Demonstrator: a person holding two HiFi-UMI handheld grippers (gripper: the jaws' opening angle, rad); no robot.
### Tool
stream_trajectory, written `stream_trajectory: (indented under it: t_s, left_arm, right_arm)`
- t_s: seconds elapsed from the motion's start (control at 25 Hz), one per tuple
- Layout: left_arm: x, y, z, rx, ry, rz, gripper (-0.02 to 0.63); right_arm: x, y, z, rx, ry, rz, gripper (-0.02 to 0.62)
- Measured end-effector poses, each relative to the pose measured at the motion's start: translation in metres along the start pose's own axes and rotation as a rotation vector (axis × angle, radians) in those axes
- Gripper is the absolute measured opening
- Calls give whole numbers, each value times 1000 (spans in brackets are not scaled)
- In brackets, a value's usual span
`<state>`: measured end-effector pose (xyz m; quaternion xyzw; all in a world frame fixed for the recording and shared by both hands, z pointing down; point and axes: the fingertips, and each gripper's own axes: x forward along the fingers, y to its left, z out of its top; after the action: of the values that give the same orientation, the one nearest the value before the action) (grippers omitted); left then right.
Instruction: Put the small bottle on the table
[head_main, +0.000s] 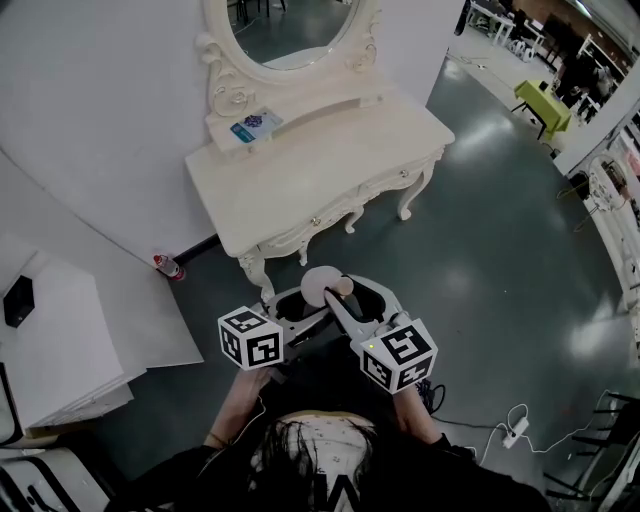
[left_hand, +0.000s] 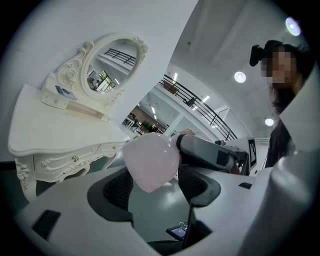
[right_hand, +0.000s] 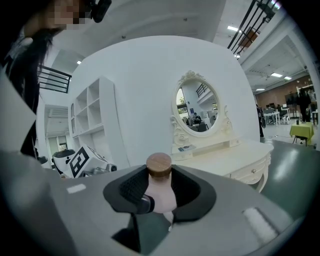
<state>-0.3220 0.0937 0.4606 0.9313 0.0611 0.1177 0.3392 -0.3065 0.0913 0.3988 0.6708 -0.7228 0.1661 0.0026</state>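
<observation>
The small bottle (head_main: 322, 284) is pale pink with a round wooden cap (right_hand: 159, 164). It hangs in the air in front of the white dressing table (head_main: 300, 180), above the grey floor. My right gripper (head_main: 350, 300) is shut on it, its dark pads pressing the bottle (right_hand: 160, 192) just under the cap. My left gripper (head_main: 300, 306) stands wide open close beside it. In the left gripper view the bottle's round body (left_hand: 151, 161) sits between and above the pads (left_hand: 116, 189), which do not press on it. The tabletop (right_hand: 235, 160) lies ahead, to the right of the bottle.
An oval mirror (head_main: 295, 25) stands at the back of the table, with a small printed card (head_main: 256, 125) on its shelf. A red can (head_main: 167, 266) lies on the floor by the wall. White boards (head_main: 60, 330) lie at the left, a power strip (head_main: 515, 428) at the right.
</observation>
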Motion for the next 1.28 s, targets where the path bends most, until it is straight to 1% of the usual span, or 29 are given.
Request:
stream_trajectory:
  t_s: [0.16,0.28,0.48,0.64,0.8,1.04,1.28]
  left_arm:
    - [26,15,8,-16,1,15,267]
    - [56,27,18,-28,-7,32,266]
    - [121,47,55,-45,-47,57,267]
    - [171,56,87,-42,-73,86,267]
    - [210,62,105,-46,-94,116,267]
    - [241,73,115,-65,-102,158,267]
    - [246,91,126,-74,-97,205,267]
  right_arm:
    - [10,-30,1,8,14,16,150]
    - [18,-63,6,6,24,35,150]
    - [36,-132,31,-35,33,76,150]
    - [45,-186,56,-43,31,113,150]
    - [49,-226,70,-55,35,152,150]
    - [57,-261,75,-50,49,195,150]
    - [76,-272,78,-22,46,234,150]
